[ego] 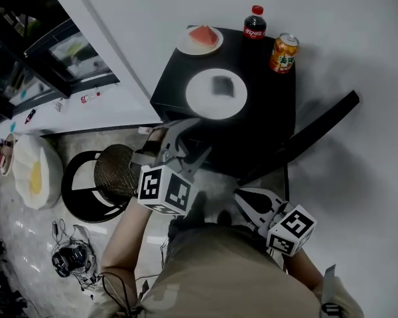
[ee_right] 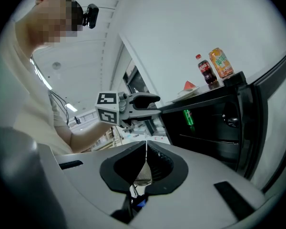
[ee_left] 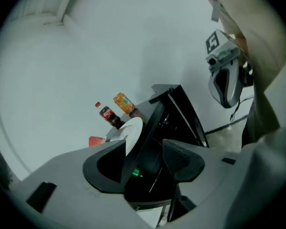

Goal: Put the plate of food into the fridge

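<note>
A white plate with a dark piece of food (ego: 216, 93) lies on top of the low black fridge (ego: 268, 111). The fridge door (ego: 305, 134) stands swung open to the right. My left gripper (ego: 189, 141) hovers at the fridge's front left corner, open and empty. In the left gripper view its jaws (ee_left: 144, 147) frame the plate (ee_left: 132, 130) edge-on. My right gripper (ego: 242, 194) is shut and empty, held low in front of the fridge. In the right gripper view its jaws (ee_right: 146, 149) meet, and a green bottle (ee_right: 188, 118) shows inside the fridge.
Also on the fridge top are a second plate with watermelon (ego: 199, 39), a cola bottle (ego: 255, 24) and an orange can (ego: 284, 52). A round black stool (ego: 113, 174), a white cushion (ego: 33, 171) and cables (ego: 69, 260) are on the floor to the left.
</note>
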Tool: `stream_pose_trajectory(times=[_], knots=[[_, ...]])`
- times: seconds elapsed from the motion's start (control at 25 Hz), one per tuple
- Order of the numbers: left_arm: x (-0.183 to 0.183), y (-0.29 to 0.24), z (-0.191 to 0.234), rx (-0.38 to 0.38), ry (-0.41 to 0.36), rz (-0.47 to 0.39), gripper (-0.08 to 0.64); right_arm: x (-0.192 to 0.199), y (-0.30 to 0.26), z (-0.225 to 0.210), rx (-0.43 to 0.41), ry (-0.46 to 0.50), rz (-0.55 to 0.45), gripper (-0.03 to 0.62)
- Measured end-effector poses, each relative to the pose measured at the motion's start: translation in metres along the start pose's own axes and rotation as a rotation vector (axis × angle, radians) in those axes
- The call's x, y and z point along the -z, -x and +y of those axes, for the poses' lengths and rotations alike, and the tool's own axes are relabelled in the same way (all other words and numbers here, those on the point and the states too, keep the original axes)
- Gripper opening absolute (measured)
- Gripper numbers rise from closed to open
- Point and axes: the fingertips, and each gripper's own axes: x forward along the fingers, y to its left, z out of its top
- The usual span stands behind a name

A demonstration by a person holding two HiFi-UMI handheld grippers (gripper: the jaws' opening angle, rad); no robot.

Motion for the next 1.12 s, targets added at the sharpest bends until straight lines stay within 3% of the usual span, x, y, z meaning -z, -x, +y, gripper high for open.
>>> stream_pose_trajectory(times=[0.16,0.6,0.88,1.12], knots=[[0.007,-0.019,0.01,0.002,-0.132,0.034,0.224,-0.006,-0.008,-0.002,0.055,0.019,-0.004,0.021],[0.011,-0.05,0.014,0.011,-0.33,0.069,0.222,-0.007,-0.029,-0.012,0.098,0.013,0.01,0.021],[0.016,-0.059,0.011,0.027,-0.367,0.106,0.221,-0.005,-0.027,-0.016,0.111,0.003,0.006,0.021],[0.014,-0.059,0.014,0.011,-0.369,0.112,0.151,-0.005,-0.025,-0.015,0.097,0.003,0.004,0.021]])
